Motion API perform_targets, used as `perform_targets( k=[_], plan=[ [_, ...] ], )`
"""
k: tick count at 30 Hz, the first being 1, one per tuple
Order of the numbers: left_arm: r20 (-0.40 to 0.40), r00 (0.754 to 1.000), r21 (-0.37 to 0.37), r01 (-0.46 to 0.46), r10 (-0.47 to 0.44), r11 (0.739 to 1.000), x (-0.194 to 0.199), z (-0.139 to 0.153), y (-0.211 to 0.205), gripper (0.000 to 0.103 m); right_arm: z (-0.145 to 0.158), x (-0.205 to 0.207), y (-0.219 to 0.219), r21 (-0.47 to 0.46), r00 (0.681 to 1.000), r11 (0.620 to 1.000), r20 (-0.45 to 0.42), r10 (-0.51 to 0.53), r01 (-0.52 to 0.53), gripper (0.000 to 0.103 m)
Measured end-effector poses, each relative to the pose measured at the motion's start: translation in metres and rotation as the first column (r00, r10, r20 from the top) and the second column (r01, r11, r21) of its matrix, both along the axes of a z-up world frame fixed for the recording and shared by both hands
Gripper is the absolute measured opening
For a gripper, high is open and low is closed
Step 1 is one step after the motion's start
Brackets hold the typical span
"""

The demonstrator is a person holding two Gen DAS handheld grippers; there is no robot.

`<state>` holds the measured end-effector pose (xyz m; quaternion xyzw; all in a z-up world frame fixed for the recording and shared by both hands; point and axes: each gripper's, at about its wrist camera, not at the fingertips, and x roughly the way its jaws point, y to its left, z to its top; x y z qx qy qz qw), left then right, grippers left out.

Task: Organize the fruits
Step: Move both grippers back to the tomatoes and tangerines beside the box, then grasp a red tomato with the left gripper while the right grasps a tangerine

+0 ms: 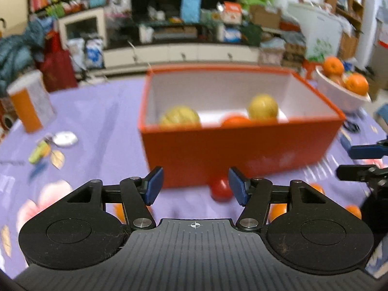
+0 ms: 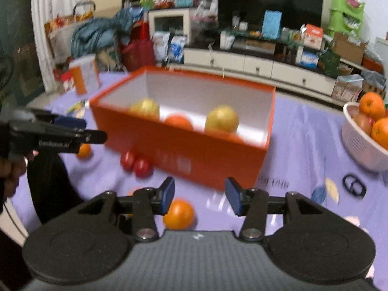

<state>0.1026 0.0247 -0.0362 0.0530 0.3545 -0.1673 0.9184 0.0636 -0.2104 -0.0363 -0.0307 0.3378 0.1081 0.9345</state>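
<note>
Left tool [image 1: 196,185], right tool [image 2: 199,196] agape, level, empty.

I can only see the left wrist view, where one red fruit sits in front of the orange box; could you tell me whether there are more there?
Observer: Yes, the right wrist view shows two red fruits side by side on the cloth before the orange box.
Operator: Thank you. Is anything near the right tongs?
Observer: An orange lies on the cloth just below the open right tongs, nearer their left finger.
Operator: Are my left tongs holding anything?
Observer: No; seen from the side, the left tongs are empty, with another orange lying below them.
</note>
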Motion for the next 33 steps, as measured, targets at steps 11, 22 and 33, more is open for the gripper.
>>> perform_targets(
  k=[11,22,33],
  plan=[
    [-0.033,0.989,0.036,0.145,-0.144,0.989,0.006,-0.016,-0.016,0.012,-0.028,0.011,0.003,0.028,0.995,0.999,-0.094,0.043,-0.041,0.050],
    [-0.079,0.977,0.034,0.201,-0.198,0.979,0.024,-0.025,-0.025,0.000,-0.030,0.014,0.002,0.088,0.989,0.995,-0.131,0.064,-0.053,0.044],
    [-0.086,0.975,0.053,0.209,-0.204,0.976,0.034,-0.030,-0.028,0.000,-0.039,0.025,0.013,0.109,0.981,0.993,-0.180,0.072,-0.053,0.043]
  ],
)
